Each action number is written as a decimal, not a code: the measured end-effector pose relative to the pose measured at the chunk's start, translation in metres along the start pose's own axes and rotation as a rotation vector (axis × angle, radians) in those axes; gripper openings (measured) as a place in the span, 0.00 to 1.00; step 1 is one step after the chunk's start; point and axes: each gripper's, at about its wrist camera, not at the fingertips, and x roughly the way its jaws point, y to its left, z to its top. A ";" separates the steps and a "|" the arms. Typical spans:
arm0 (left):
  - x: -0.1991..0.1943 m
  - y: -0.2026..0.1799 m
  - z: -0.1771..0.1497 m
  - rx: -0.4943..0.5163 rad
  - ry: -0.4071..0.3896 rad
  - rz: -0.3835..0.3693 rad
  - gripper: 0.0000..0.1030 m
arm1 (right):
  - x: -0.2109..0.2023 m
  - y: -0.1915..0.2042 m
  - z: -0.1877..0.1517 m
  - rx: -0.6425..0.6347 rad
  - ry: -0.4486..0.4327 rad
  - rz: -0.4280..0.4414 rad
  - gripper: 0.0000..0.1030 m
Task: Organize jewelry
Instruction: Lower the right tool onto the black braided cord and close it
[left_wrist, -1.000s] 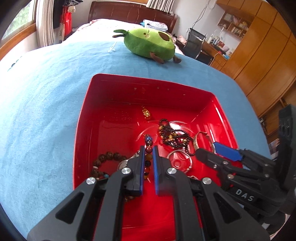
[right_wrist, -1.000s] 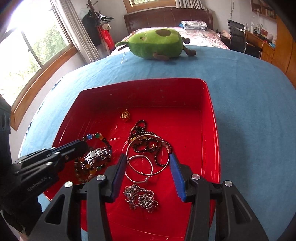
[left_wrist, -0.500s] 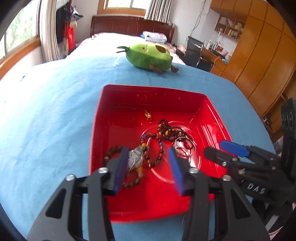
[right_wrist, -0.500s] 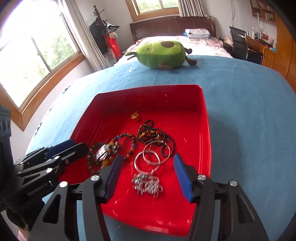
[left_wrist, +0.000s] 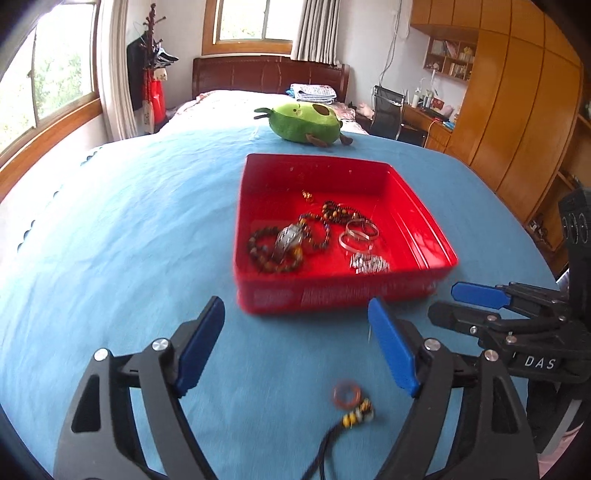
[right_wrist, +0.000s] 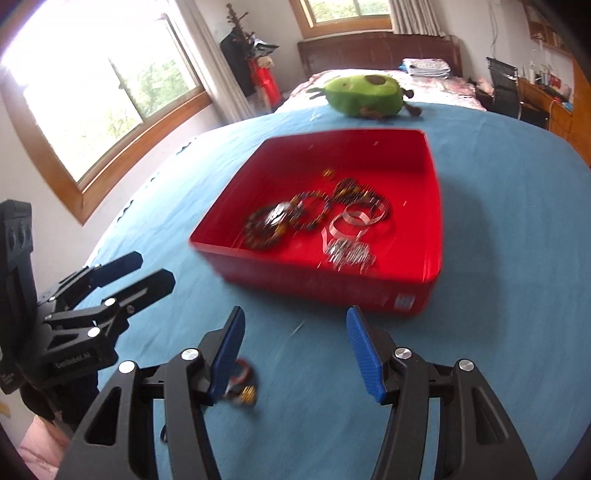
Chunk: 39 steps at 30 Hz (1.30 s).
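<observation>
While spread wide, both tools (left_wrist: 295, 332) (right_wrist: 293, 334) empty

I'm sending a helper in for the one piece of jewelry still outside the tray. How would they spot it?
Start at the red tray on the blue bedspread, then come toward the near edge of the bed. There, alone on the cloth, lies the corded pendant: an orange ring, a few yellow and dark beads, and a dark cord trailing off. Every other piece sits inside the tray.

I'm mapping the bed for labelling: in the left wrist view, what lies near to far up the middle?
Corded pendant with orange ring → red tray → silver chain → silver bangles → small gold charm → green avocado plush → wooden headboard.
</observation>
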 end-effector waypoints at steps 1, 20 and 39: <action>-0.006 0.001 -0.006 -0.001 0.001 -0.003 0.79 | -0.002 0.004 -0.006 -0.004 0.005 0.007 0.56; 0.001 0.106 -0.070 -0.187 0.166 0.076 0.91 | 0.034 0.047 -0.056 0.049 0.201 0.050 0.47; 0.017 0.108 -0.085 -0.163 0.204 0.005 0.91 | 0.070 0.080 -0.064 -0.071 0.293 -0.062 0.13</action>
